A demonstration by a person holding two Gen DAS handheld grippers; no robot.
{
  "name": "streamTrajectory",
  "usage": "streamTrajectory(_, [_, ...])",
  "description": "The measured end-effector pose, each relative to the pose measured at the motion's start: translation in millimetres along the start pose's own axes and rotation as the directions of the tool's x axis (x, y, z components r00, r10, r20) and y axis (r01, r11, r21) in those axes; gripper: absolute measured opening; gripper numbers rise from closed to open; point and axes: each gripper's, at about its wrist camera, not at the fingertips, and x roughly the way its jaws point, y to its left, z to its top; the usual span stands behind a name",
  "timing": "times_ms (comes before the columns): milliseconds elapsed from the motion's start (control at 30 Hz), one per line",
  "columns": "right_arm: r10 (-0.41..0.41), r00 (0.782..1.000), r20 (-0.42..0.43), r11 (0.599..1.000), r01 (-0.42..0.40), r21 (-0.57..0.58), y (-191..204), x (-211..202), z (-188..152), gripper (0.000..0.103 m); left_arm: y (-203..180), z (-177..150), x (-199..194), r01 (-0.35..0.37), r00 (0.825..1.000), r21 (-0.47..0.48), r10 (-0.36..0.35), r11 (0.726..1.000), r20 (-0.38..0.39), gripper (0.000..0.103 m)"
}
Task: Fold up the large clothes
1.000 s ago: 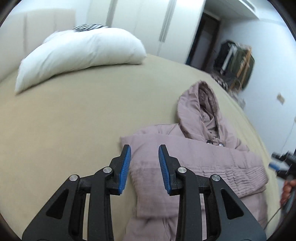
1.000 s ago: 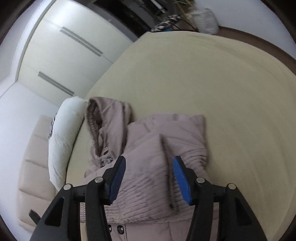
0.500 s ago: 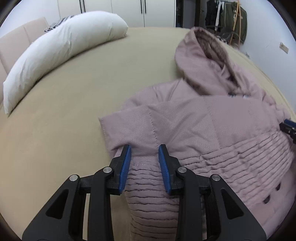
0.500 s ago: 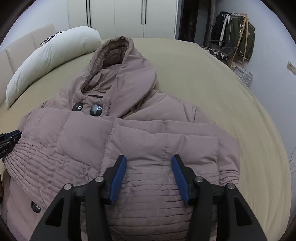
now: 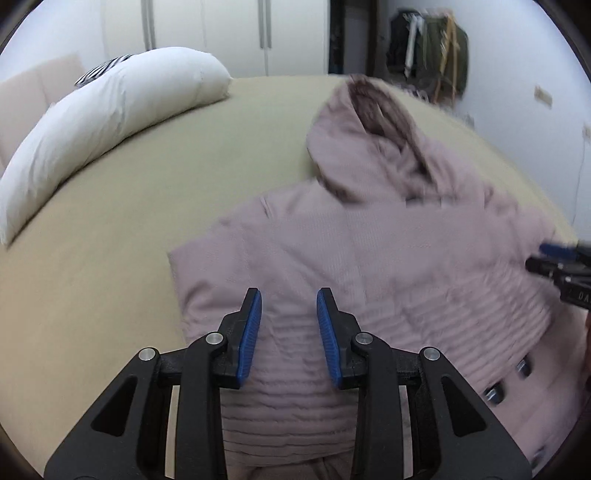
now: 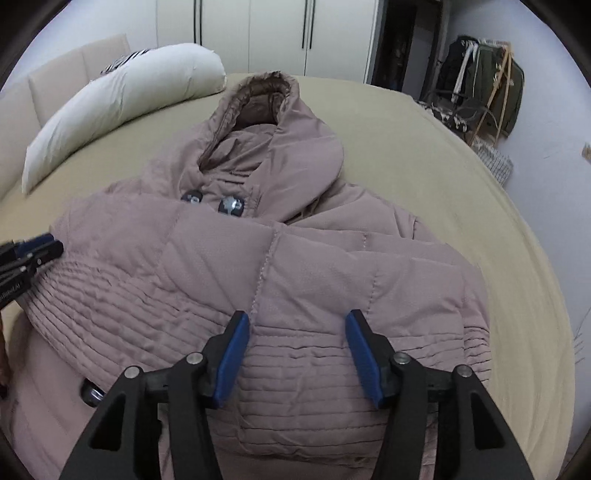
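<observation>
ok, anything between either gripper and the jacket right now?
Nothing visible. The left gripper and the right gripper, whose jaws are opening, both hang directly over the pink hooded jacket with only quilted fabric in front of them. The pillow lies well off, at the head of the bed.

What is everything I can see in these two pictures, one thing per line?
Puffy mauve quilted hooded coat: one, dusty pink, spread on the bed, hood toward the pillow.
Round dark coat buttons: two at the collar, more low on the front.
Long white pillow: one, at the bed's far left.
Striped black-and-white fabric: one, behind the pillow.
Olive-beige bed sheet: one, under everything.
White wardrobe doors: far wall.
Rack of dark clothes: one, far right.
Left gripper: black, blue pads, open, above the coat's hem.
Right gripper: same, jaws opening, nothing pinched.
</observation>
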Motion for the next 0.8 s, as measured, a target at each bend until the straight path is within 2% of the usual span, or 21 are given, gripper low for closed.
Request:
streamTrajectory(33, [0.05, 0.999, 0.014, 0.997, -0.051, 0.054, -8.8, -5.4, 6.2, 0.064, 8.3, 7.7, -6.5, 0.018, 1.0, -0.04, -0.018, 0.999, 0.01, 0.031])
streamTrajectory(67, [0.091, 0.995, 0.043, 0.99, -0.095, 0.109, -20.8, -10.6, 19.8, 0.077, 15.6, 20.2, -7.2, 0.039, 0.999, -0.075, -0.038, 0.996, 0.009, 0.045])
streamTrajectory(100, [0.092, 0.993, 0.068, 0.986, -0.1, 0.132, -27.4, -14.6, 30.6, 0.084, 19.0, 34.4, -2.6, 0.059, 0.998, -0.103, -0.059, 0.993, 0.011, 0.068])
streamTrajectory(133, [0.082, 0.992, 0.097, 0.984, -0.096, 0.149, -34.1, -16.2, 46.0, 0.095, 23.9, 53.9, 2.0, 0.092, 0.996, -0.142, -0.089, 0.985, 0.031, 0.074])
streamTrajectory(167, [0.092, 0.988, 0.122, 0.981, -0.111, 0.159, -39.1, -15.6, 61.6, 0.097, 26.2, 67.0, 4.4, 0.111, 0.993, -0.168, -0.105, 0.98, 0.044, 0.079])
streamTrajectory(233, [0.143, 0.978, 0.151, 0.971, -0.168, 0.173, -46.8, -6.2, 95.5, 0.097, 19.6, 103.2, 20.5, 0.096, 0.995, -0.173, -0.092, 0.98, 0.033, 0.08])
streamTrajectory(333, [0.145, 0.979, 0.141, 0.958, -0.174, 0.227, -60.2, 18.9, 140.3, 0.097, -2.6, 152.5, 53.6, 0.09, 0.996, -0.125, -0.09, 0.988, 0.007, 0.08])
streamTrajectory(467, [0.21, 0.972, 0.105, 0.925, -0.232, 0.302, -73.5, 59.4, 182.2, 0.092, -35.4, 196.9, 89.7, 0.094, 0.995, -0.079, -0.095, 0.992, -0.008, 0.08])
streamTrajectory(600, [0.234, 0.97, 0.071, 0.919, -0.245, 0.308, -72.4, 95.8, 206.6, 0.092, -64.7, 216.8, 143.1, 0.044, 0.996, -0.006, -0.045, 0.999, -0.074, 0.08])
streamTrajectory(667, [0.228, 0.973, 0.038, 0.926, -0.229, 0.301, -67.4, 113.7, 212.1, 0.09, -64.7, 221.3, 170.9, 0.012, 0.995, -0.028, -0.014, 1.0, -0.102, 0.08])
streamTrajectory(800, [0.251, 0.968, -0.006, 0.93, -0.24, 0.28, -51.8, 149.3, 221.2, 0.088, -60.3, 224.7, 207.8, 0.021, 0.99, -0.051, -0.028, 0.998, -0.141, 0.079])
